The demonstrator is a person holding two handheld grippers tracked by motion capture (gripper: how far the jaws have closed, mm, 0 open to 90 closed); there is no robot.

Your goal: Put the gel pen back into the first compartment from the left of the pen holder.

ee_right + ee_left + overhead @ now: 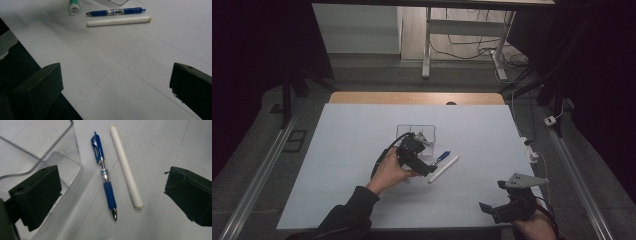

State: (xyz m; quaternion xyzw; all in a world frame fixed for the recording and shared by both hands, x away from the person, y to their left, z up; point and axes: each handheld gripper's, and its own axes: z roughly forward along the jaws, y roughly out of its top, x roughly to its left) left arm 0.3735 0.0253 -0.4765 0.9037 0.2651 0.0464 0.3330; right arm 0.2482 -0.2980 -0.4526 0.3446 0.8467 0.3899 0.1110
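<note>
The left tool [428, 167] hangs just over the blue pen [105, 173], and its jaws are wide apart with nothing in them. The pen lies flat on the white tabletop [337, 150], pointing straight away between the jaws. A white stick [126, 167] lies close beside it, and a clear box [37, 150] sits on the other side. The right tool [492, 207] waits far off near the edge, jaws apart too. So the left one is nearer.

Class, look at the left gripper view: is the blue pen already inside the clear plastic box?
No. The blue pen lies on the table beside the white stick, outside the clear plastic box.
</note>
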